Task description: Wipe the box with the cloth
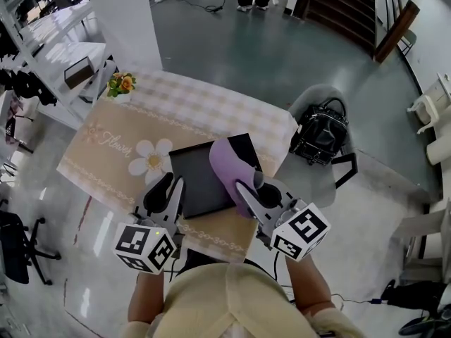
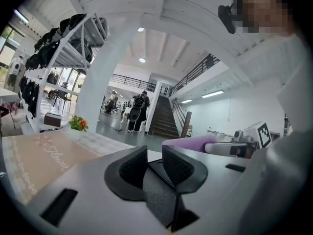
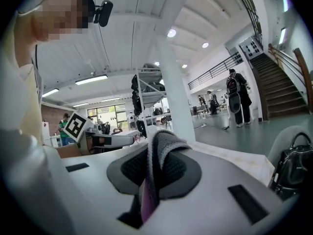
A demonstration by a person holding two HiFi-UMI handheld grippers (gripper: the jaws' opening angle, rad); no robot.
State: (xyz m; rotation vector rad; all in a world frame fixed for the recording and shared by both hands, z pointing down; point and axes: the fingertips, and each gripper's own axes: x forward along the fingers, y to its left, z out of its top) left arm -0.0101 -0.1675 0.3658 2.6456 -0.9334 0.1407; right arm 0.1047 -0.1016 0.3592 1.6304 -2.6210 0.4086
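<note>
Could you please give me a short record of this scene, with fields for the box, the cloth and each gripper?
box: black, flat, lying on the table with its flower-print covering
cloth: purple, draped over the box's right part
right gripper: shut on the cloth
left gripper: jaws on the box's near left edge, apparently gripping it
beside the table: black handbag on a grey chair
</note>
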